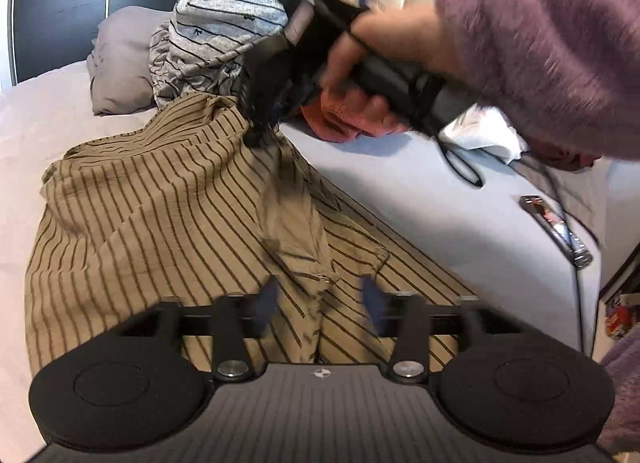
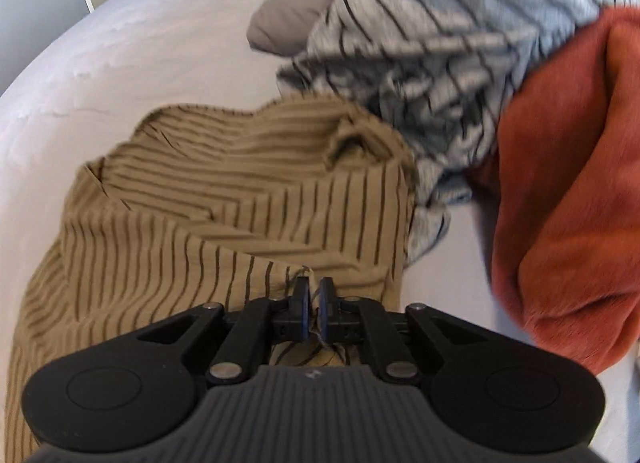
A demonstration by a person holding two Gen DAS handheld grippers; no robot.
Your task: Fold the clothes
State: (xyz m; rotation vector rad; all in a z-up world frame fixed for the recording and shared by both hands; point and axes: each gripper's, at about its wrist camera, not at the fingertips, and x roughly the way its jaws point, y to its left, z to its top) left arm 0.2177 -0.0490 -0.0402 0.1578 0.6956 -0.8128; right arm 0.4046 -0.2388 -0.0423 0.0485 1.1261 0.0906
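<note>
1. Left wrist view: the left gripper (image 1: 320, 299) is seen with its fingers spread apart and nothing between them, positioned just above the tan striped shirt (image 1: 160, 215).
2. The shirt is spread crumpled across the white bed sheet (image 1: 420, 191), with one ridge of fabric pulled up toward the right gripper (image 1: 256, 135), which is held by the right hand (image 1: 384, 63) in a fuzzy purple sleeve (image 1: 552, 47).
3. Behind the shirt, a grey striped garment (image 1: 216, 35) is piled against a grey pillow (image 1: 120, 63); a red garment (image 1: 340, 123) and a white cloth (image 1: 484, 135) are partly hidden by the hand.
4. Right wrist view: the right gripper (image 2: 314, 299) is clenched on a bunched fold of the tan striped shirt (image 2: 200, 223), fabric pinched between the blue pads (image 2: 306, 303).
5. The grey striped garment (image 2: 420, 75) lies touching the shirt's far edge, with the red garment (image 2: 568, 191) just beside it; both are motion-blurred.
</note>
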